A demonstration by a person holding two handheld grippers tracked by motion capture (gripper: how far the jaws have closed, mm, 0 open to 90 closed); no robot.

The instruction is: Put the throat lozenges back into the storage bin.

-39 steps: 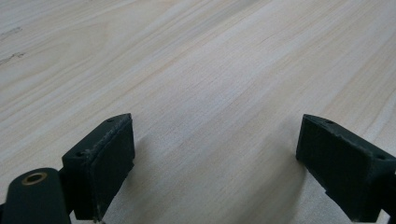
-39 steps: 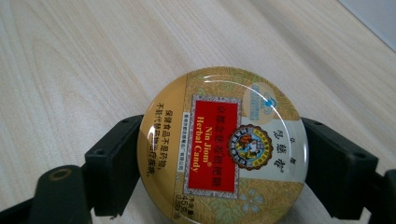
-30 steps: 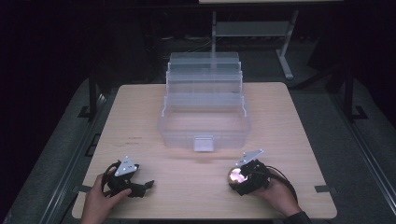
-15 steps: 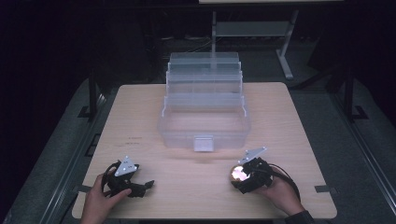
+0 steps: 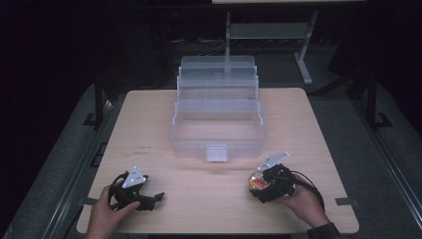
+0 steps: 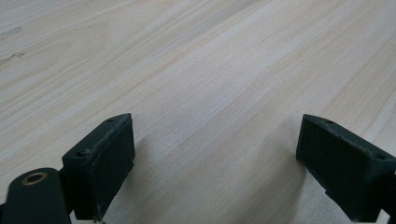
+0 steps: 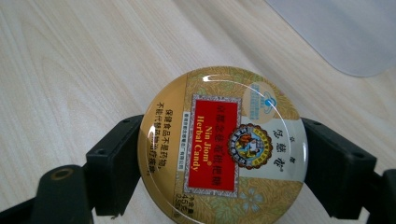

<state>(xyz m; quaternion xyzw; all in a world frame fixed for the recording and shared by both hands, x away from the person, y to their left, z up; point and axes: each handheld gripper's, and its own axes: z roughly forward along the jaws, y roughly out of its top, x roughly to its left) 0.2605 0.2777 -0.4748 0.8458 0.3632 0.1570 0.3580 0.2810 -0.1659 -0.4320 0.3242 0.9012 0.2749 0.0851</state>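
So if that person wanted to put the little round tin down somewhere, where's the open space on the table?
Bare wood lies between the left gripper and the right gripper, in front of the clear tiered box. Both side strips of the table beside the box are free too. The middle and back are crowded by the box. The tin sits between the right jaws.

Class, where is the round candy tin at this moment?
The candy tin sits clamped between the jaws of the right gripper, low over the wooden table at its near right in the high view, just in front of the clear plastic organizer box.
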